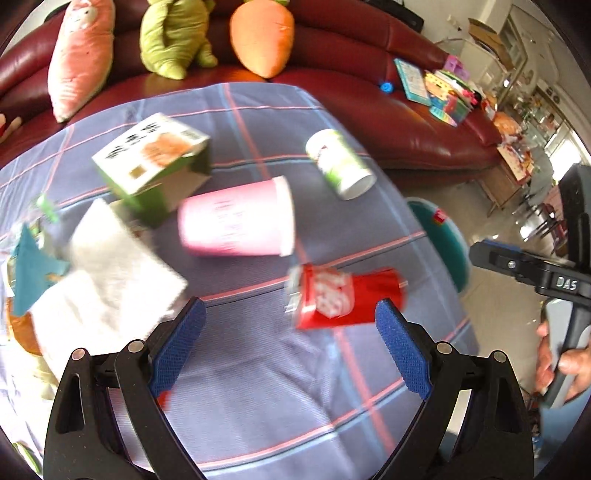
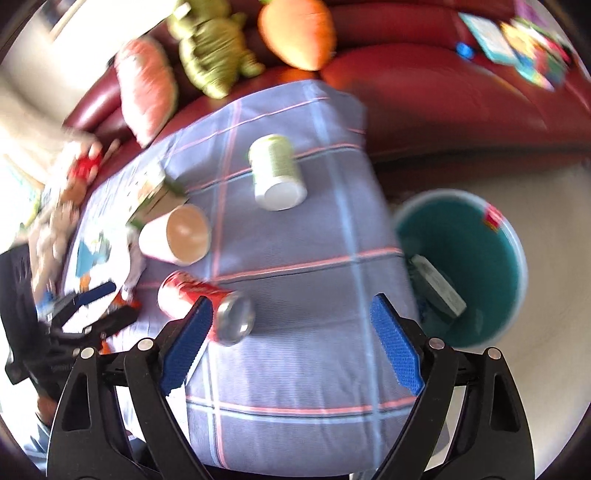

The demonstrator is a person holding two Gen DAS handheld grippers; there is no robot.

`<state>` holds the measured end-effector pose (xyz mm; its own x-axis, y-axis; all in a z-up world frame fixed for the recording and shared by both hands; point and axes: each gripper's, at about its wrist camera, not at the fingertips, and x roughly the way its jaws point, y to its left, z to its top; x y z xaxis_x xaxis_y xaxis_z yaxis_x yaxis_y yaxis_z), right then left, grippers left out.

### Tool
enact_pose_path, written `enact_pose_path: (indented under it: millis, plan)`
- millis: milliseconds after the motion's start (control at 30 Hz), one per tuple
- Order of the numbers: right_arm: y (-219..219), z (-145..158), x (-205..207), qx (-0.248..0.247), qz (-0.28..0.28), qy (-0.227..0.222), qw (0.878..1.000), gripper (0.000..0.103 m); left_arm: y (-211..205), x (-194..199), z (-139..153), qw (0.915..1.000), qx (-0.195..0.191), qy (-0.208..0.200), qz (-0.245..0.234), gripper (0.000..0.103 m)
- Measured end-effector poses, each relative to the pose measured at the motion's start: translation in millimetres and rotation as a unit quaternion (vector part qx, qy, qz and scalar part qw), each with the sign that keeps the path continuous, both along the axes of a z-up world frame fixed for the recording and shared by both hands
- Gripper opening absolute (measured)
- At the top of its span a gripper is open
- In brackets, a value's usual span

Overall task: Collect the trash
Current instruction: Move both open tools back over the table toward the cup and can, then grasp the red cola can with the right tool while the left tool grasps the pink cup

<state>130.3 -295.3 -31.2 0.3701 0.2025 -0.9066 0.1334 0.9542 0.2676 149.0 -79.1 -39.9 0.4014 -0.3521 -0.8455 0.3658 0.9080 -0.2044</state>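
- Tabletop (image 1: 258,387) under a blue checked cloth carries the litter I am collecting; both views are smeared by motion.
- My left claw (image 1: 290,345) stands wide open above the cloth, blue pads (image 1: 177,347) well apart, nothing between them and nothing held.
- My right claw (image 2: 291,341) is likewise spread wide and empty; its jaws have about finished widening. Its left pad overlaps the can in the picture, but I see no grip on it.
- Red can (image 2: 207,306) lies on its side near the front of the cloth, metal end facing the right camera. In the left view it lies just beyond the right pad.
- Pink cup (image 1: 236,219) lies tipped over at mid-cloth, behind the can.
- Green and white cup (image 1: 338,162) lies on its side toward the far right edge of the cloth, apart from the rest.
- Green and white carton (image 1: 155,162) sits tilted at the far left, just beside the pink cup.
- White paper napkins (image 1: 110,273) lie crumpled at the left, with a teal scrap (image 1: 29,269) beside them.
- Teal bin (image 2: 515,258) stands on the floor just off the right edge of the tabletop; a flat grey box (image 2: 437,286) leans inside against its near wall.
- Person's hand (image 1: 565,363) grips the right tool's handle at the edge of the left view.
- Red sofa (image 1: 369,55) behind holds plush toys, among them an orange carrot (image 1: 262,33).
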Motion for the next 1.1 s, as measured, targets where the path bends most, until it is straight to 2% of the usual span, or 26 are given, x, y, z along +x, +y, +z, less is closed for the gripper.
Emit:
enact_pose_path:
  millis: [233,467,667,800,833,867,900,1033,1100]
  plan:
    - [75.6,-8.7,28.2,-0.069,0.118,0.031,0.990,0.083,55.1,1.9,-13.1,0.9999,0.010,-0.005,-0.001,0.094]
    - [136.2,-30.8,53.4,-0.123,0.238,0.071,0.961,0.083,94.9,5.8,-16.9,0.9999,-0.006,-0.010,0.006,0.094]
    - [164.0,-50.1,60.8,-0.140,0.302,0.104,0.937,0.083,113.5,11.2,-26.3,0.9997,-0.020,0.004,0.013,0.094]
    - [173.4,-63.8,53.9,-0.160,0.326,0.119,0.924,0.083,113.0,10.5,-26.8,0.9997,-0.021,0.006,0.009,0.094]
    - [174.2,-65.5,51.6,-0.165,0.327,0.118,0.923,0.078,111.1,10.3,-25.8,0.9997,-0.021,0.006,0.006,0.094]
    - [174.7,-66.0,49.5,-0.168,0.326,0.114,0.923,0.061,108.9,10.3,-24.8,0.9998,-0.020,0.005,0.002,0.094]
    - [173.6,-66.5,47.5,-0.168,0.318,0.114,0.926,0.055,106.5,10.6,-23.5,0.9998,-0.018,0.005,-0.002,0.094]
    - [165.9,-63.5,41.7,-0.146,0.293,0.116,0.938,0.050,96.0,13.2,-15.0,0.9997,-0.007,-0.004,-0.022,0.094]
    - [156.8,-54.9,40.3,-0.113,0.270,0.116,0.949,0.049,87.4,15.3,-8.5,0.9992,0.003,-0.011,-0.037,0.094]
